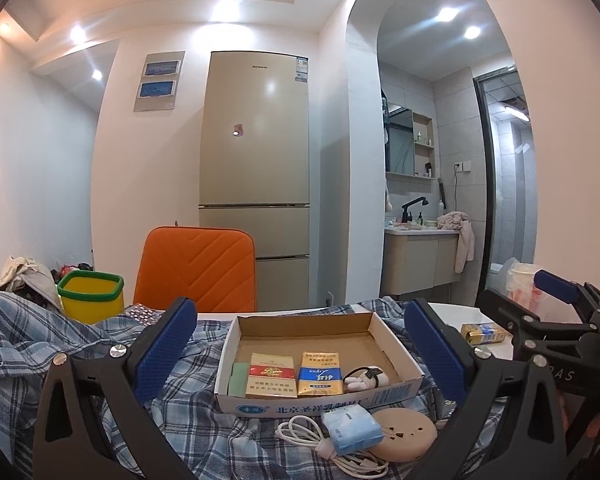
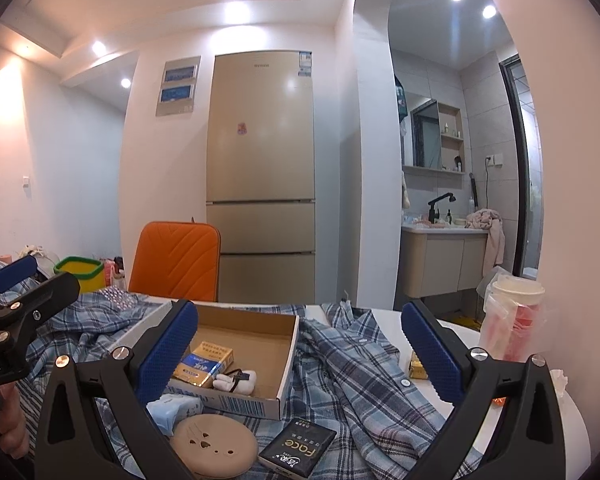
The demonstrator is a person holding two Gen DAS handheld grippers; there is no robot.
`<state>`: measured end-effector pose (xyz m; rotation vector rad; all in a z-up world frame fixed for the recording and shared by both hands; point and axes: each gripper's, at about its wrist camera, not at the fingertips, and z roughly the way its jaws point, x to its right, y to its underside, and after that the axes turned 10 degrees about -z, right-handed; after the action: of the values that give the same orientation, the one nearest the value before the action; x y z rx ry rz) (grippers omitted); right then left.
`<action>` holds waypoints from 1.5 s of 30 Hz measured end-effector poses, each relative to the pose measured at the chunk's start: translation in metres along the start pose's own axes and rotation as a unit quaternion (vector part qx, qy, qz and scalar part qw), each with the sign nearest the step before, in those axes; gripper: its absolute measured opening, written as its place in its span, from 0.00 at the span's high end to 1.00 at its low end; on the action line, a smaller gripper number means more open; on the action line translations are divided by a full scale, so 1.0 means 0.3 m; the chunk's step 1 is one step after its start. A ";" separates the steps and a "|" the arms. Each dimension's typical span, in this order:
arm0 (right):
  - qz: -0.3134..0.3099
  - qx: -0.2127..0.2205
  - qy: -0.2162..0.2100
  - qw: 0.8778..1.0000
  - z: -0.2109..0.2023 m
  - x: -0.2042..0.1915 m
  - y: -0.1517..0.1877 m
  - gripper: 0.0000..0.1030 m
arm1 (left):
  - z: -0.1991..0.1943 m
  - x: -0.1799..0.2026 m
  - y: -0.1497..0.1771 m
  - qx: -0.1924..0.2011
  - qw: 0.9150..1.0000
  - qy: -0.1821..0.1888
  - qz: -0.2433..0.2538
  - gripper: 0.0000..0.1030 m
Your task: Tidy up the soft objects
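Behind the table stand a gold fridge and an orange chair; a plaid shirt is spread over the tabletop under a shallow cardboard box. Just below the box front, at about 6 o'clock from the left gripper, lies a blue tissue pack, its long axis running roughly 10 to 4 o'clock. In the right wrist view it sits at 8 o'clock from the right gripper, so the left looks nearer. Both grippers gape wide, empty and touching nothing.
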<state>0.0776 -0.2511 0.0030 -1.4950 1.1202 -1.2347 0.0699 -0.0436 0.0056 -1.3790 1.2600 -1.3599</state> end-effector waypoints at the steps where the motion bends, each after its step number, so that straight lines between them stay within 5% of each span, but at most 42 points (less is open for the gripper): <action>1: 0.001 -0.001 0.002 1.000 0.000 0.001 0.002 0.00 | 0.001 0.001 0.000 -0.001 1.000 0.001 0.000 0.00; 7: 0.003 -0.003 0.015 1.000 -0.002 0.005 0.001 0.00 | 0.005 -0.009 -0.005 -0.007 1.000 0.011 -0.006 0.00; 14: 0.036 -0.090 -0.028 0.995 0.092 0.039 0.018 0.00 | 0.041 -0.027 -0.002 -0.033 0.999 -0.001 -0.021 0.00; 18: 0.033 -0.146 -0.032 0.988 0.155 0.027 0.048 0.08 | 0.056 -0.012 0.007 -0.049 0.999 0.008 -0.012 0.00; 23: 0.039 -0.243 -0.054 0.968 0.249 0.020 0.114 0.19 | 0.079 0.017 0.019 -0.068 0.998 0.001 0.009 0.00; 32: 0.059 -0.354 -0.073 0.930 0.348 0.026 0.220 0.35 | 0.086 0.028 0.028 -0.081 0.997 0.007 0.019 0.00; 45: 0.047 -0.412 -0.076 0.907 0.406 0.004 0.272 0.36 | 0.114 0.020 0.033 -0.101 0.995 0.000 0.014 0.00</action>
<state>0.1893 -0.2603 -0.0916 -2.0649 1.6953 -0.5526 0.1023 -0.0546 -0.0062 -1.4933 1.4434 -1.2398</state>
